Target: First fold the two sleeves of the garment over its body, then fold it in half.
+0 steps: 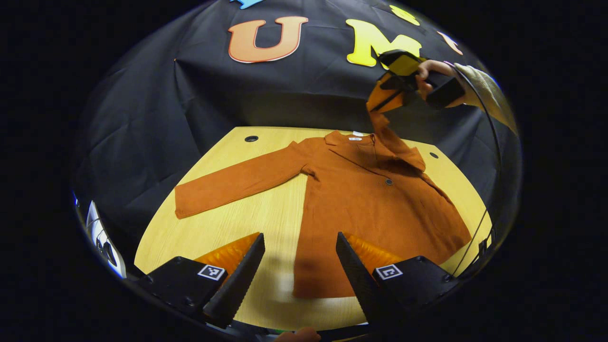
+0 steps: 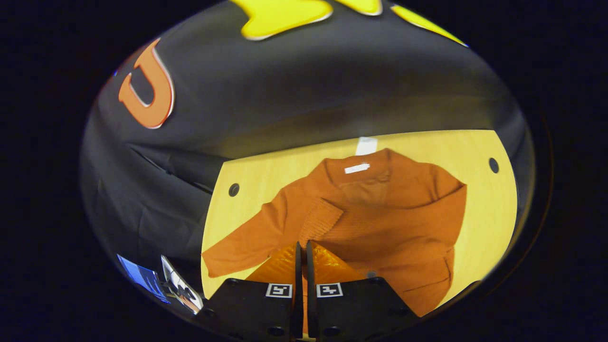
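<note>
Rust-orange garment [image 1: 370,204] flat on pale wood worktop [image 1: 266,218], ahead of left gripper [image 1: 300,266]; its jaws spread wide, holding nothing, hem just beyond them. One sleeve [image 1: 237,183] stretched out flat ahead-left of those jaws. Right gripper [image 2: 301,266] clenched on other sleeve [image 1: 384,128], lifted above collar. Hand [image 1: 430,73] holds that tool.

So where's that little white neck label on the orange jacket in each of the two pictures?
Left gripper view: the white label sits at the jacket collar, upper middle, just below the lifted sleeve.
Right gripper view: the label lies at the top of the jacket, right of centre, above the shut fingers.
Shared landmark: the round hole in the wooden table, left of the collar.
</note>
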